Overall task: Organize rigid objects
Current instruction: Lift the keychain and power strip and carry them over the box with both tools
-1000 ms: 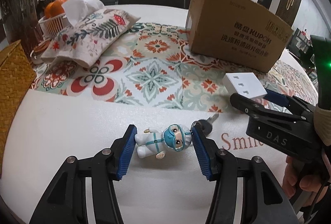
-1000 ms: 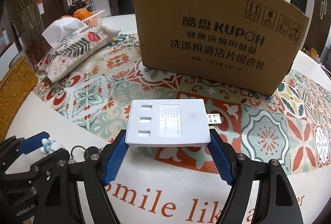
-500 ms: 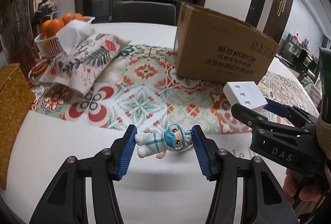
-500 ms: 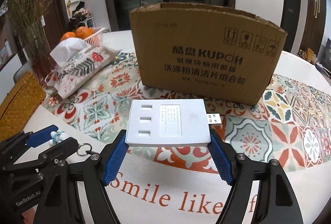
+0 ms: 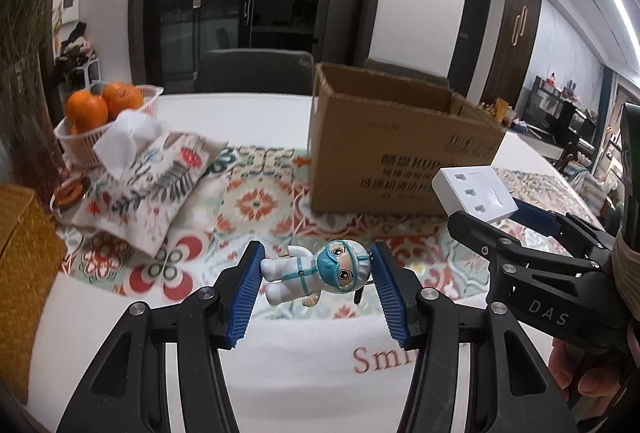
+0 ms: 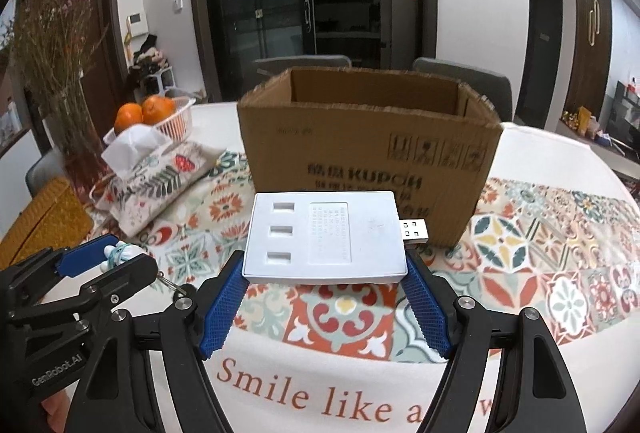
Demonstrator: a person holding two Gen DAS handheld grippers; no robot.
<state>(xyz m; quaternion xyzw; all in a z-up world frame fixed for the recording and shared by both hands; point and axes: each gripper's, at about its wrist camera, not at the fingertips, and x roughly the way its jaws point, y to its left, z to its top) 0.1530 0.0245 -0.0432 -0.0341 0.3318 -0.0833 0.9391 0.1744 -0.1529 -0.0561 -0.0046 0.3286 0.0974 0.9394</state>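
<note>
A: We note the left gripper [image 5: 316, 279] clamps the figurine [image 5: 314, 275] sideways between its blue pads, held above the table [image 5: 120, 345].

B: We log the right gripper [image 6: 325, 291] gripping the white USB hub [image 6: 325, 235], near side of the cardboard box [image 6: 368, 149].

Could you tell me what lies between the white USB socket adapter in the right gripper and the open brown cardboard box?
Only bare patterned tablecloth separates adapter and box, per the right wrist view.
</note>
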